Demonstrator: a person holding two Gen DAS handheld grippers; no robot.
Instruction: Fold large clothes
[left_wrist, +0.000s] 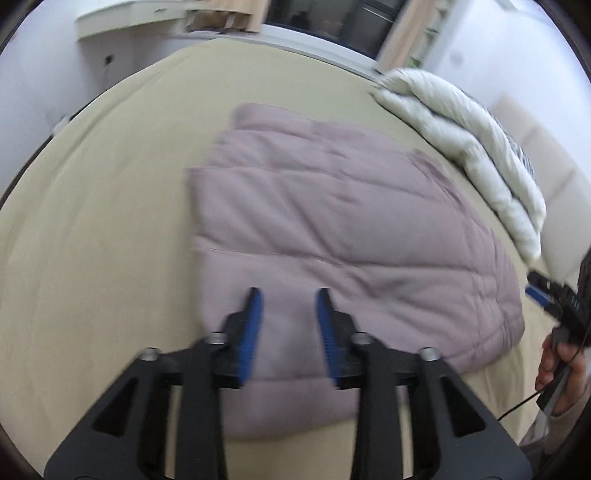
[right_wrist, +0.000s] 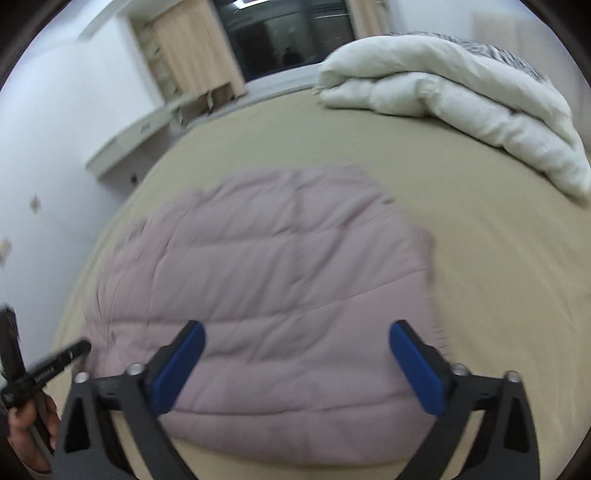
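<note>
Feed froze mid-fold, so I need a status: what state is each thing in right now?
Pink quilted garment: folded, flat on bed, not held.
Left gripper: open, empty, above the garment.
Right gripper: wide open, empty.
White duvet: bundled at bed's far side.
Bed: beige sheet, smooth.

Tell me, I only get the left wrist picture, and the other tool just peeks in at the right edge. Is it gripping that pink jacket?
Observer: No. In the right wrist view the right gripper is wide open above the near edge of the pink jacket, with nothing pinched between its blue pads.
Operator: And what holds the tool I'm looking through?
Observer: A person's left hand, at the lower left of that view, is wrapped around the handle of the left gripper.
</note>
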